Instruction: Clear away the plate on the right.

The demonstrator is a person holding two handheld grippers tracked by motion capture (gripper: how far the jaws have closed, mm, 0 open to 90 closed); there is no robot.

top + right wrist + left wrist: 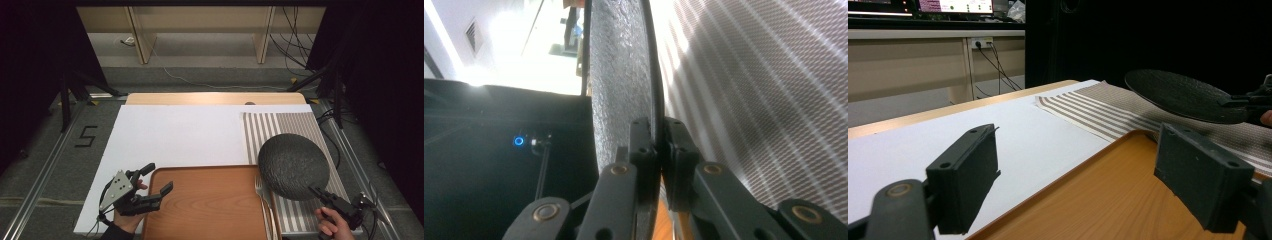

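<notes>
Pinching the plate by its near rim with the right gripper, hovering it over the striped mat, tray lying just left; left gripper waiting wide open, empty.

High view overhead, facing forward-down; both tool views low, close; all share dark plate, striped mat.

Your tray sits on the near edge of the board — the mat to its right, the plate above that mat, a fork between them.
</notes>
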